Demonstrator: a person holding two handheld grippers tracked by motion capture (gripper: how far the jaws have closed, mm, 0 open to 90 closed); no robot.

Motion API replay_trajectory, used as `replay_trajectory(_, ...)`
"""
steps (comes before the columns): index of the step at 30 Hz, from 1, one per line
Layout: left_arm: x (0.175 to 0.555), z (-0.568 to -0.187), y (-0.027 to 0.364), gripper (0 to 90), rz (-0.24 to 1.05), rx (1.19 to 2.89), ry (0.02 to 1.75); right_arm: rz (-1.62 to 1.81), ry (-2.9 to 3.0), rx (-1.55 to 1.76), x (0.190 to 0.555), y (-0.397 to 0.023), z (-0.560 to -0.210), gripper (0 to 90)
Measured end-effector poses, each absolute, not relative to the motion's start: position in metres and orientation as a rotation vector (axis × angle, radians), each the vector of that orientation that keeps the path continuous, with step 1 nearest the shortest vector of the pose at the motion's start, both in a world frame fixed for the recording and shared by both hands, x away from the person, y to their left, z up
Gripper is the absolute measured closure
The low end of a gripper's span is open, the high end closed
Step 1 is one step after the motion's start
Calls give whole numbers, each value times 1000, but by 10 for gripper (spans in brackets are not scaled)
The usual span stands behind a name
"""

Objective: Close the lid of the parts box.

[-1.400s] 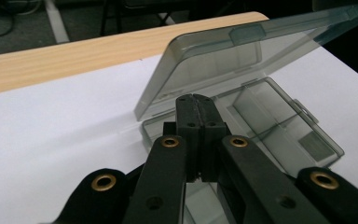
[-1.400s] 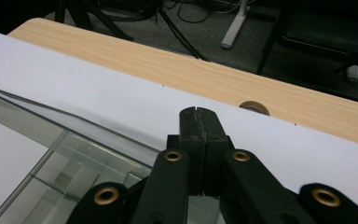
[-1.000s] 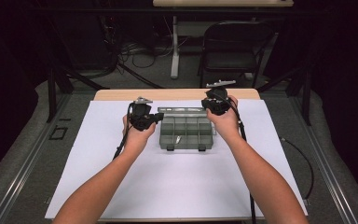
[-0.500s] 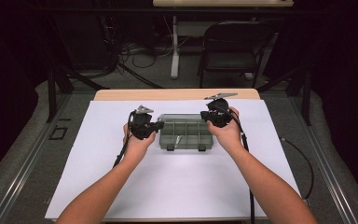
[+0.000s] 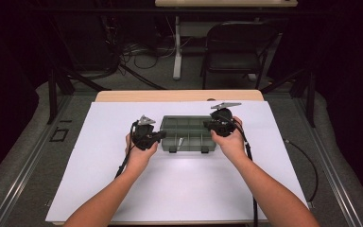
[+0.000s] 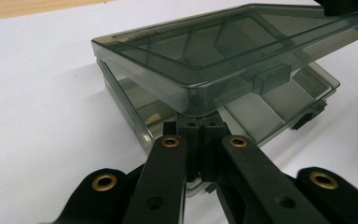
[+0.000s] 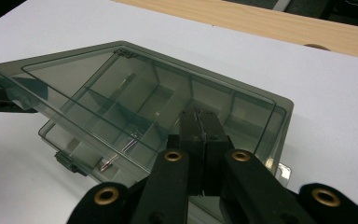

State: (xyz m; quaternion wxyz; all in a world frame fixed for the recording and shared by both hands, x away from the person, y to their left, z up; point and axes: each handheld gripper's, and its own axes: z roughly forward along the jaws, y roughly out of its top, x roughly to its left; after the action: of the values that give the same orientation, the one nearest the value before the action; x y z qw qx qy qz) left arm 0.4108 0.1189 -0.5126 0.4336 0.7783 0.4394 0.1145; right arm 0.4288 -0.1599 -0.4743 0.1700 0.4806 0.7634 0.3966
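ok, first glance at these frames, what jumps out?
The smoky clear compartment box in the middle of the white table sheet, its lid standing partly raised over the base. The left gripper and right gripper sit at its two ends, both with jaws shut. Through the lid, a small metal piece lies in one compartment.

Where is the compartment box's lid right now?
The lid is partly raised above the box base, resting on the shut left gripper and right gripper at opposite ends.
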Motion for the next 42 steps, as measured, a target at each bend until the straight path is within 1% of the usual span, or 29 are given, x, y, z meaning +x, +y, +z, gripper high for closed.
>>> replay_trajectory(19, 390, -524, 130, 900, 269, 1964, 1098, 1151, 2178, 1374, 415, -160, -493, 900)
replay_trajectory(29, 379, -514, 140, 900, 239, 1939, 1109, 1160, 2161, 1377, 409, -162, -502, 900)
replay_trajectory(35, 387, -506, 136, 900, 256, 1930, 1110, 1153, 2166, 1367, 405, -161, -508, 900)
replay_trajectory(42, 401, -510, 125, 900, 254, 1943, 1123, 1136, 2176, 1380, 404, -163, -517, 900)
